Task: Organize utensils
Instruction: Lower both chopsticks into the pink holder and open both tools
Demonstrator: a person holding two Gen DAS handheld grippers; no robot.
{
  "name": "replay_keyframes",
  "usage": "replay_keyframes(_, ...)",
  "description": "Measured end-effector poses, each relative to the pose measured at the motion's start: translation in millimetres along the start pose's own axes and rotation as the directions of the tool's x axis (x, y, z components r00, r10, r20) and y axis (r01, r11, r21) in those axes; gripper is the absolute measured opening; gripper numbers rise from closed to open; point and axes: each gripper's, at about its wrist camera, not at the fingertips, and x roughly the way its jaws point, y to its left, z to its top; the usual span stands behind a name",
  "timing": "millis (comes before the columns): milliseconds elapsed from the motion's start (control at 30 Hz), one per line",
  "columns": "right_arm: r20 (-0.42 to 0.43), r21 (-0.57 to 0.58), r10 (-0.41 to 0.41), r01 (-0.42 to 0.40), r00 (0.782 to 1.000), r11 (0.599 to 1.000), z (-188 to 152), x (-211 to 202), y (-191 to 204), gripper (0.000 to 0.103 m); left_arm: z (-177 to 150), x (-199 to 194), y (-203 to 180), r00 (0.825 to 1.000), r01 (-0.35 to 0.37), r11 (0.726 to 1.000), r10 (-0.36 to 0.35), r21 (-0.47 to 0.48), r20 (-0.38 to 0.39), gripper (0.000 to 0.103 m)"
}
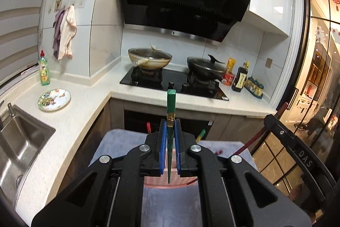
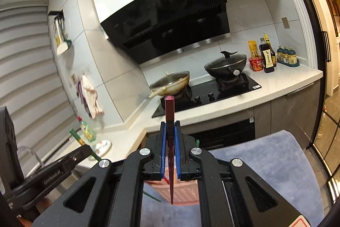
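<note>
My left gripper (image 1: 170, 122) is shut on a green chopstick (image 1: 171, 103) that stands upright between the blue pads, its tip pointing down over a pink woven basket (image 1: 157, 181). My right gripper (image 2: 170, 123) is shut on a dark red chopstick (image 2: 169, 107), also upright, its tip over the same pink basket (image 2: 184, 193). The left gripper with its green chopstick (image 2: 77, 137) shows at the left of the right wrist view. The right gripper body (image 1: 297, 150) and its red chopstick (image 1: 255, 137) show at the right of the left wrist view. More chopsticks lie by the basket (image 1: 148, 127).
The basket sits on a grey-blue mat (image 2: 265, 154). Beyond are the white counter (image 1: 85, 103), a steel sink (image 1: 19, 137), a patterned plate (image 1: 54, 100), a soap bottle (image 1: 44, 69), a hob with two lidded pans (image 1: 174, 80), sauce bottles (image 1: 240, 78) and a glass door (image 1: 318, 78) at right.
</note>
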Motion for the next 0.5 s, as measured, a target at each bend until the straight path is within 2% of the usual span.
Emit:
replay_keyframes(167,-0.010,0.023,-0.008,0.008,1.000,1.000,7,36,-3,0.007,16,26,4,0.999,-0.015,1.000,0.014,0.005,0.029,0.007)
replay_keyframes(367,-0.059,0.018,-0.031,0.032,0.998,0.999,-5,73,-9,0.007,9,60,12,0.999,-0.030,0.999,0.030,0.012,-0.016,0.007)
replay_keyframes(500,-0.102,0.017,-0.036,0.038,0.994,0.999,-19,91,-14,0.007,-2,78,18,0.998,-0.016,1.000,0.016,0.000,-0.054,0.007)
